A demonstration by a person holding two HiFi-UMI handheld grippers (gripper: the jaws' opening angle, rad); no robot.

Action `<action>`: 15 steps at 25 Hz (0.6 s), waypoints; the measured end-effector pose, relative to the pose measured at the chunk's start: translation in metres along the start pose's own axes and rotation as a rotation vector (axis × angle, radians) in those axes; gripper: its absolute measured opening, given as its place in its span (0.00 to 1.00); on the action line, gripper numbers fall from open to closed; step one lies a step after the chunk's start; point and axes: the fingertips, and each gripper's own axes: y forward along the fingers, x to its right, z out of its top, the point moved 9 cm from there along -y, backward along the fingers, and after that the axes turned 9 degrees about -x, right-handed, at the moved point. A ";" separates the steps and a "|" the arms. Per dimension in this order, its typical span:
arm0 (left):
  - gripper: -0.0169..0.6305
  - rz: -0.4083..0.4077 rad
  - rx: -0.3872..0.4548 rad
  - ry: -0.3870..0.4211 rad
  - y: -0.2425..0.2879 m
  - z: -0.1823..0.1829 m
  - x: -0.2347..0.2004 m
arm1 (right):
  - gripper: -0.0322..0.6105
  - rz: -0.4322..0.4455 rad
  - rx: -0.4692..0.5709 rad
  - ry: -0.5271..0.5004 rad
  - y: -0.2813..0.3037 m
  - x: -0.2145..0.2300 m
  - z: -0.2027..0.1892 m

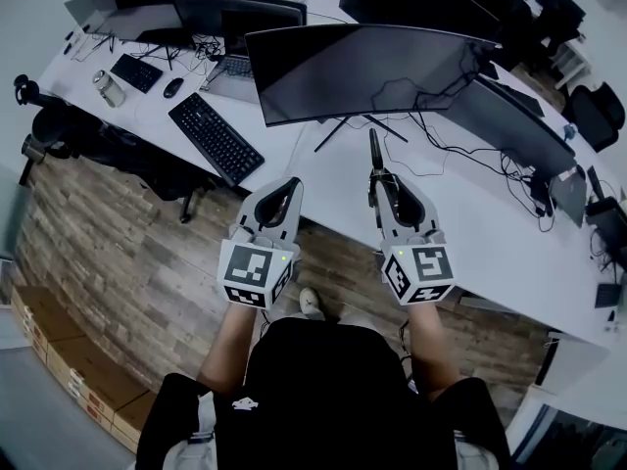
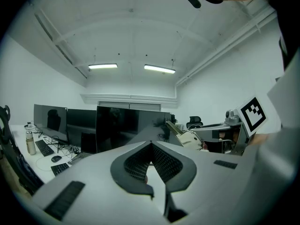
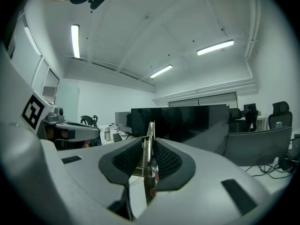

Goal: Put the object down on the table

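Observation:
My right gripper [image 1: 378,182] is shut on a slim metal tool [image 1: 373,150] with a spring along it. The tool sticks forward out of the jaws, over the near edge of the white table [image 1: 470,225]. In the right gripper view the tool [image 3: 150,136] stands on edge between the two pads [image 3: 166,161]. From the left gripper view the tool [image 2: 182,134] points left out of the right gripper. My left gripper [image 1: 285,193] is level with the right one over the wooden floor. It is shut, with nothing between its fingers [image 2: 140,162].
A large curved monitor [image 1: 362,67] stands on the table just ahead of both grippers, with cables [image 1: 431,140] behind its stand. A black keyboard [image 1: 216,137] and a mouse [image 1: 173,87] lie to the left. More monitors [image 1: 509,125] line the right side.

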 end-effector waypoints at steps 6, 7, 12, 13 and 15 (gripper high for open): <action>0.05 -0.017 -0.019 -0.010 0.016 -0.005 -0.006 | 0.19 -0.014 -0.027 0.006 0.010 0.008 -0.006; 0.05 -0.021 -0.024 -0.012 0.019 -0.006 -0.005 | 0.19 -0.017 -0.033 0.007 0.012 0.010 -0.007; 0.05 -0.029 -0.053 -0.025 0.038 -0.013 -0.001 | 0.19 -0.013 -0.062 0.010 0.017 0.022 -0.014; 0.05 -0.028 -0.060 -0.030 0.043 -0.015 0.001 | 0.19 -0.011 -0.068 0.008 0.018 0.025 -0.016; 0.05 -0.030 -0.076 -0.038 0.051 -0.019 0.005 | 0.19 -0.008 -0.083 0.004 0.021 0.031 -0.021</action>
